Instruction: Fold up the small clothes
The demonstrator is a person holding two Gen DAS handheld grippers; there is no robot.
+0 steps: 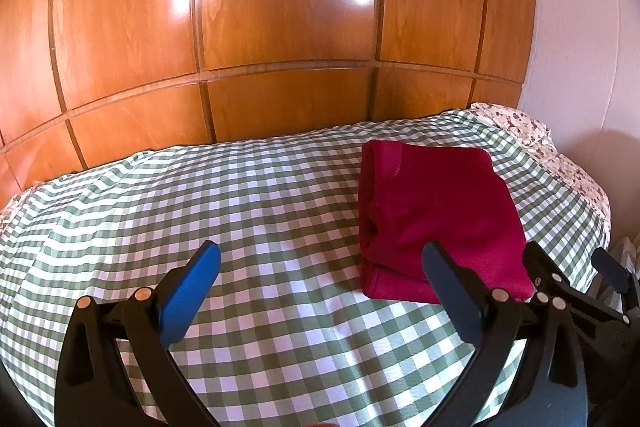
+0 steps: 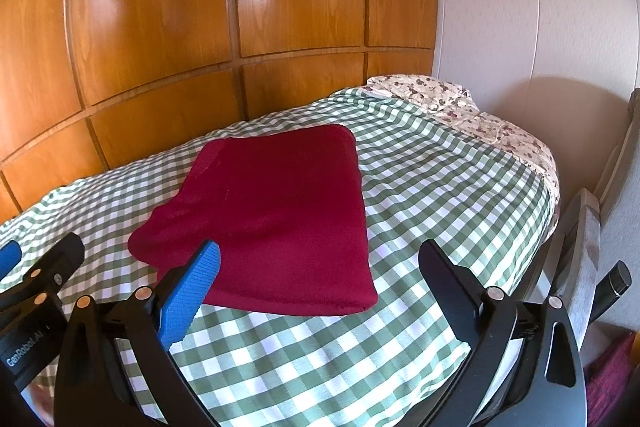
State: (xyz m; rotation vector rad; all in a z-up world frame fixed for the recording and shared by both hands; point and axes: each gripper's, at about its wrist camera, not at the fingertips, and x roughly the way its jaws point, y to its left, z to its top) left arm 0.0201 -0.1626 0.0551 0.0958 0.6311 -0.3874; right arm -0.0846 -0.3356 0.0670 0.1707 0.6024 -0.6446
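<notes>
The red cloth (image 2: 280,211) lies on the bed (image 2: 440,187), on the green checked cover. It looks folded into a neat flat block already, so the job seems almost done. Maybe one more fold is left, but I cannot tell for sure.

The left gripper (image 1: 320,291) hangs over the bed just beside the cloth, with its fingers spread wide and holding nothing. The right gripper (image 2: 320,291) is near the front edge of the cloth, fingers spread wide too, and empty.

There is lots of bare cover to the left of the cloth. The wooden wall (image 1: 280,7) is close behind the bed. The bed's right edge is near, with a pillow (image 2: 460,103) in the far corner.
</notes>
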